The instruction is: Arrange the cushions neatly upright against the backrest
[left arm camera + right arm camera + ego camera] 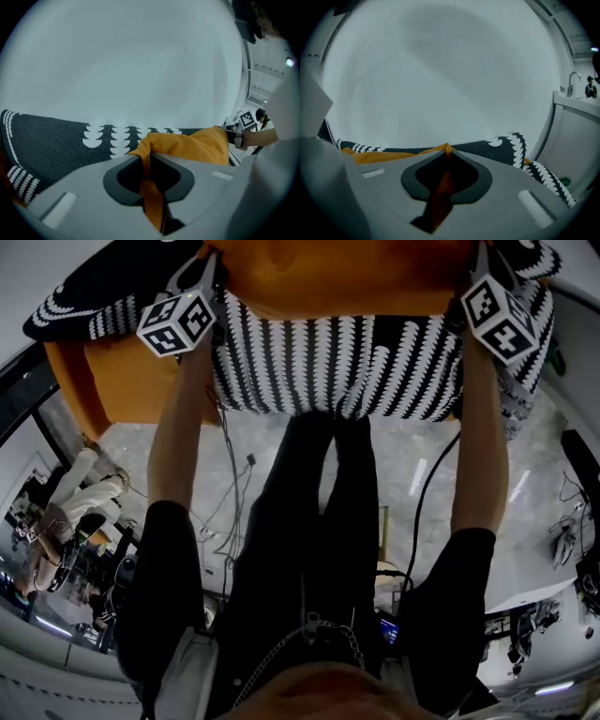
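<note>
Between the grippers (211, 277) (476, 273), orange cushion (342, 277) spans sideways.

Black short-sleeved top (165, 554), black trousers (319, 493), silver chain (330, 625); grey left tool (146, 164) and right tool (446, 161) with marker cubes (176, 322).

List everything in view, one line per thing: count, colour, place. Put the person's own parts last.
orange cushion: one, orange, held by two corners above the patterned fabric
patterned fabric: number of pieces unclear, black and white, under and behind the cushion
orange surface: one patch, orange, left of the fabric
cables: several, dark, on the floor
floor: grey, marbled
wall: pale, behind the fabric
tap: one, metal, far right
left tongs: grey, shut on a cushion corner
right tongs: grey, shut on the other corner
marker cubes: two, black and white
</note>
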Tool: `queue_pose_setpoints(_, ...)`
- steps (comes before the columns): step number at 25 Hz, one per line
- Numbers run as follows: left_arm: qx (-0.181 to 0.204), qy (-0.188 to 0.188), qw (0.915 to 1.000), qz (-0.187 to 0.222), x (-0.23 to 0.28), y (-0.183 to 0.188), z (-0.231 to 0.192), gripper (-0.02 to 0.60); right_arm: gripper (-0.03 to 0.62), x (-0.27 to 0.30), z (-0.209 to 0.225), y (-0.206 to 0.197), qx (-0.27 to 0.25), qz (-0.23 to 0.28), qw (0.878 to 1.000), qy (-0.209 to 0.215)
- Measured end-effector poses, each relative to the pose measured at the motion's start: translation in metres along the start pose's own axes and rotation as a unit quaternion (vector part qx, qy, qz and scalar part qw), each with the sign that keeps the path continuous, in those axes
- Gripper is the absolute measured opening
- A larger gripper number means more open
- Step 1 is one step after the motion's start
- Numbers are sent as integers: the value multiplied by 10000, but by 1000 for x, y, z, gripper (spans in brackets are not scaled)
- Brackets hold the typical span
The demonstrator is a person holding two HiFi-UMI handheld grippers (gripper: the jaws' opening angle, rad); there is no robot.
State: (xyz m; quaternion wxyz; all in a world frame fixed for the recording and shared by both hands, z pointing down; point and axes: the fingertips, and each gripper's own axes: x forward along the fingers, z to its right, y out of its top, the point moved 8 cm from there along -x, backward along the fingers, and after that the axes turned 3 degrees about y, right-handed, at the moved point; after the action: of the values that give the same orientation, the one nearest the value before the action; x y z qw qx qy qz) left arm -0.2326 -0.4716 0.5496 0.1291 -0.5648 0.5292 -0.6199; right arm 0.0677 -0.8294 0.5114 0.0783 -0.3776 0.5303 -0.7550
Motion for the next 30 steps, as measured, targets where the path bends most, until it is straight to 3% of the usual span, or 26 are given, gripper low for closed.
queue_pose_setpoints(5, -137, -128, 9998, 9, 15, 9, -14, 41, 42, 18, -7, 9, -159, 1, 9999, 18)
queue_pose_setpoints(8, 20, -219, 9996, 167, 5, 6, -25, 42, 144, 5, -16, 14, -188, 468, 9986, -152)
queue_pose_setpoints(11, 173, -283, 9986, 419, -13, -5, -31, 44, 149, -20, -29, 12, -275, 954, 9948, -210)
queue_pose_setpoints(16, -421, -597, 9928, 953, -51, -11, -35, 69, 141, -57, -58, -2, -426, 1060, 9932, 224)
queue_pose_setpoints(17, -561, -616, 9904, 1107, -60, -15, -34, 125, 141, -65, -60, -10, -494, 1034, 9930, 297)
queue_pose_setpoints(19, -680, -579, 9880, 1257, -77, -26, -36, 171, 141, -81, -65, -28, -529, 1018, 9926, 390)
queue_pose_setpoints(23, -261, -488, 9924, 1101, -113, -49, -40, 176, 140, -113, -90, -62, -468, 997, 9925, 521)
queue_pose_setpoints(30, 248, -434, 9913, 1214, -178, -79, -69, 143, 133, -155, -189, -104, -523, 971, 9905, 822)
